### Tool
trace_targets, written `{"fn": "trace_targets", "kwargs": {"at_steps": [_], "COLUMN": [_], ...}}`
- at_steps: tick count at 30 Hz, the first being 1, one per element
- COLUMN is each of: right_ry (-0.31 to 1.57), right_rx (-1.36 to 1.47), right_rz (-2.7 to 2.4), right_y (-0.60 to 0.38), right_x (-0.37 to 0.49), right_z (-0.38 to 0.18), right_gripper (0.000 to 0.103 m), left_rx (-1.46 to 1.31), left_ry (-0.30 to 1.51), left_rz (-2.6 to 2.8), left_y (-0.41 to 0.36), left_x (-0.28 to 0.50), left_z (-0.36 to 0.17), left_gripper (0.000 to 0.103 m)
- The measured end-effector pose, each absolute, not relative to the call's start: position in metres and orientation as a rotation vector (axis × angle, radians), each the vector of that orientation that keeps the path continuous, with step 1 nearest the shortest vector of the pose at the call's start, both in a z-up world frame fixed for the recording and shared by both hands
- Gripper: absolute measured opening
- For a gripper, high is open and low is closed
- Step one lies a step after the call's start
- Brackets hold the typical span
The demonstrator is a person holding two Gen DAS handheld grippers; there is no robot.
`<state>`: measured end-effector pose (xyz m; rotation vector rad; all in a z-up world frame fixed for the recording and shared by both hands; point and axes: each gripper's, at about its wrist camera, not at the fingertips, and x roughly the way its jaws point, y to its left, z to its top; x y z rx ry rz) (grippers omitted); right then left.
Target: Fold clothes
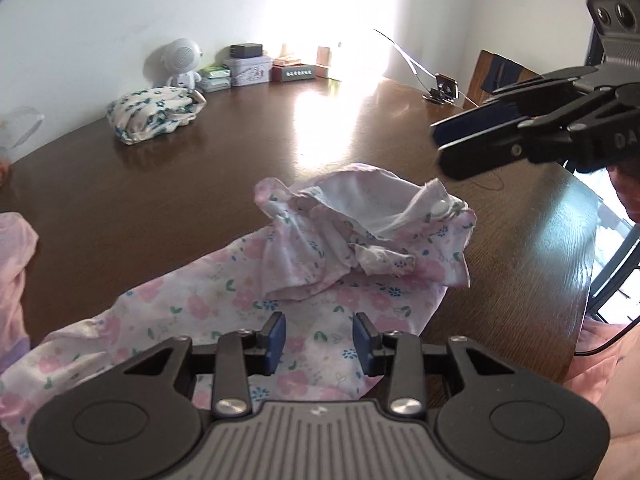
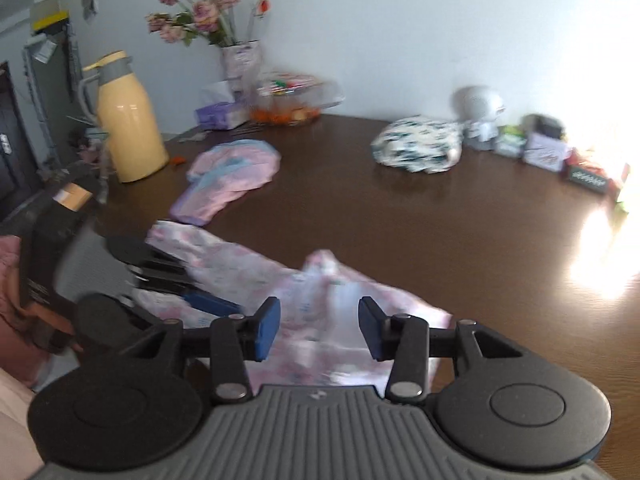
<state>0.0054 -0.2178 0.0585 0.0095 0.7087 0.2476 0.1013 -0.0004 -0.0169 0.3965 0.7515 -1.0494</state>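
Note:
A pink floral garment (image 1: 320, 276) lies crumpled on the brown table (image 1: 200, 184), its white lining turned up at the far end. My left gripper (image 1: 321, 338) hovers over the near part of the garment, open, with only flat cloth showing below the gap between its blue pads. My right gripper (image 1: 438, 146) reaches in from the upper right above the garment's far end, holding nothing. In the right wrist view, my right gripper (image 2: 318, 328) stands open over the blurred garment (image 2: 320, 292), and my left gripper (image 2: 212, 292) shows at the left.
A folded blue-floral garment (image 2: 416, 148) sits at the back. A pink and lilac garment (image 2: 232, 176) lies left of it, beside a yellow jug (image 2: 128, 128). A vase, a glass bowl, a white figure (image 1: 182, 60) and tins line the wall. The table edge (image 1: 580, 280) curves at the right.

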Motion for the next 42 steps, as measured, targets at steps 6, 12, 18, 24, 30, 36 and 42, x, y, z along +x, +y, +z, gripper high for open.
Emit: {"fn": "trace_targets", "kwargs": {"at_steps": [6, 12, 18, 24, 30, 36, 42], "right_ry": [0.776, 0.772, 0.778, 0.685, 0.805, 0.853, 0.935], "right_rx": [0.09, 0.022, 0.032, -0.029, -0.329, -0.553, -0.502], "right_rz": [0.196, 0.323, 0.371, 0.495, 0.65, 0.641, 0.584], "right_y": [-0.266, -0.243, -0.235, -0.236, -0.183, -0.141, -0.14], "right_x": [0.012, 0.016, 0.019, -0.01, -0.002, 0.012, 0.038], "right_z": [0.023, -0.002, -0.013, 0.029, 0.019, 0.002, -0.001], "right_gripper": [0.019, 0.019, 0.019, 0.023, 0.036, 0.039, 0.022], "left_rx": [0.372, 0.373, 0.372, 0.361, 0.423, 0.469, 0.452], "left_ry": [0.686, 0.68, 0.714, 0.799, 0.857, 0.879, 0.883], "left_rz": [-0.975, -0.923, -0.895, -0.902, -0.929, -0.967, -1.019], "left_y": [-0.005, -0.015, -0.026, -0.046, -0.065, -0.072, -0.065], "left_x": [0.098, 0.092, 0.101, 0.135, 0.148, 0.149, 0.151], "left_z": [0.013, 0.025, 0.023, 0.008, -0.009, -0.019, -0.021], "left_gripper": [0.035, 0.037, 0.041, 0.041, 0.036, 0.01, 0.01]}}
